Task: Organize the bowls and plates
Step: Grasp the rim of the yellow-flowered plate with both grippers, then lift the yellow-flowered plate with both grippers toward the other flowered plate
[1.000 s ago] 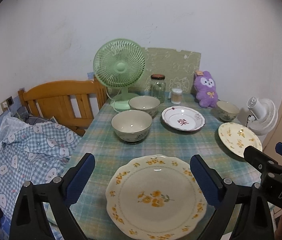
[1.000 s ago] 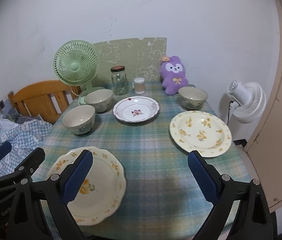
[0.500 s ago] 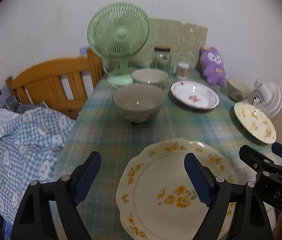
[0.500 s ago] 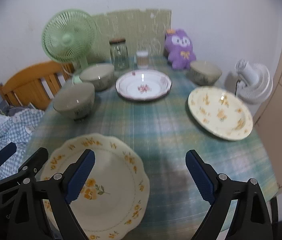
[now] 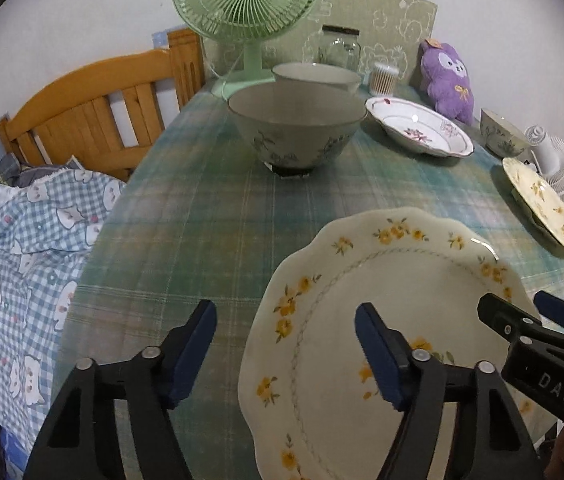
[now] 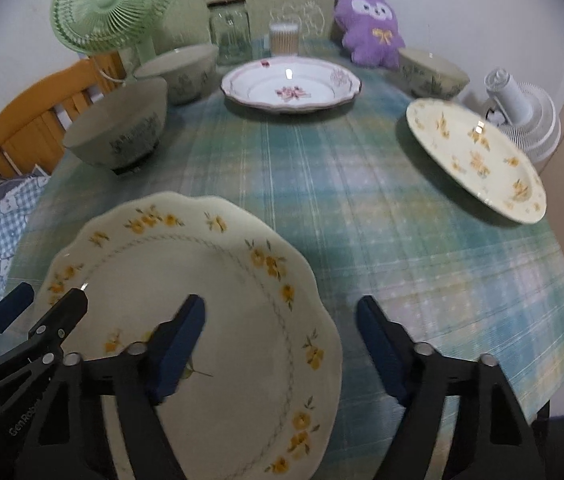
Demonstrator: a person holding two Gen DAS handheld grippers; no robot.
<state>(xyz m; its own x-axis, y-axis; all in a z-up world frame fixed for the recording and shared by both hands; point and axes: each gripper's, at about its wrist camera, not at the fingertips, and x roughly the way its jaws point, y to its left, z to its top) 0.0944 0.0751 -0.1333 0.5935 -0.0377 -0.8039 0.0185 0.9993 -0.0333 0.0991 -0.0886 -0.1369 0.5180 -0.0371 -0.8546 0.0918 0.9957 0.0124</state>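
A cream plate with yellow flowers (image 5: 382,320) (image 6: 209,280) lies at the near edge of the table. My left gripper (image 5: 286,352) is open, straddling the plate's left rim. My right gripper (image 6: 279,344) is open, straddling its right rim. A second yellow-flowered plate (image 5: 542,204) (image 6: 478,160) lies at the right. A white plate with pink flowers (image 5: 418,132) (image 6: 290,88) lies at the back. Two grey-green bowls (image 5: 298,128) (image 6: 121,128) stand at the left, one behind the other (image 6: 181,68). A third bowl (image 6: 430,72) stands at the back right.
A green fan (image 5: 245,8), a glass jar (image 6: 229,32), a cotton-swab pot (image 6: 284,36) and a purple plush toy (image 6: 370,28) line the table's back. A white fan (image 6: 522,116) stands off the right edge. A wooden bed frame (image 5: 93,112) with checked bedding (image 5: 21,260) is at the left.
Both grippers have moved forward and down to the near yellow-flowered plate, and each has narrowed its opening. The dishes have not moved.
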